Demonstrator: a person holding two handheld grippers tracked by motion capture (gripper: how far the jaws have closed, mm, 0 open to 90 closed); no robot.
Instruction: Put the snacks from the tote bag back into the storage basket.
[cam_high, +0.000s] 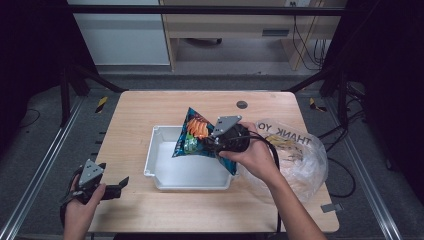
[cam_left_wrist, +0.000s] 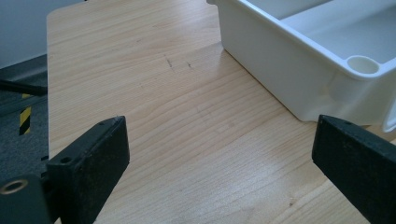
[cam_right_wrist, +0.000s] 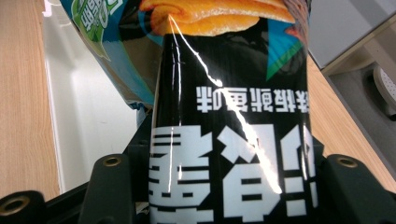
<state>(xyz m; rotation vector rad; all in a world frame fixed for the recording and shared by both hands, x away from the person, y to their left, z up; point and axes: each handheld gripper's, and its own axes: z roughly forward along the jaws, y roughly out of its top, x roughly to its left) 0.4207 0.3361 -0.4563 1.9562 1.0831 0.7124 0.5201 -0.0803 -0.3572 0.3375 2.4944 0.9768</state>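
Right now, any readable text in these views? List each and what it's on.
"THANK YO": upside down on the clear plastic bag, right of the white tray; the rest is hidden.
Large white Chinese characters and a smaller row above them, all upside down, on the snack bag's black panel held in the right tongs: not read with confidence.
Green logo on the same snack bag, right gripper view: too blurred.

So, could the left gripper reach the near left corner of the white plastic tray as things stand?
Probably yes: the left gripper is open, with bare wooden table up to the white plastic tray.
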